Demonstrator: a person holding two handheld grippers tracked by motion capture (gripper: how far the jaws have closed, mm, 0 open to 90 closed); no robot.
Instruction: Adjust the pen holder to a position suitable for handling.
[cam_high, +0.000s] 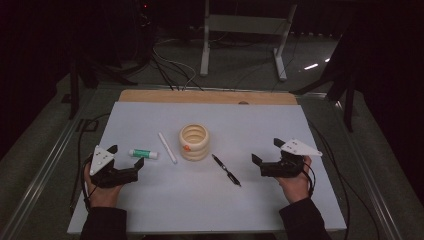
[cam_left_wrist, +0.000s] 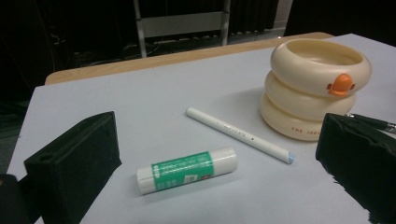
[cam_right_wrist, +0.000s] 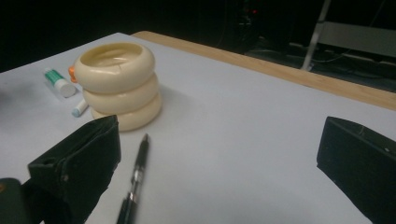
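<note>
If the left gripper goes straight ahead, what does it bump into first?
Most likely the glue stick. It lies on the table just ahead of the open left gripper, between its jaws. The white pen and the duck-faced cup come after it, though depth is hard to judge.

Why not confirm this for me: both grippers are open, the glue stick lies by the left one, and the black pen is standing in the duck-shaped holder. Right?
Not quite. The black pen lies flat on the table beside the duck-shaped holder, as the high view shows. The rest holds: the left gripper and right gripper are open, and the glue stick lies by the left one.
</note>
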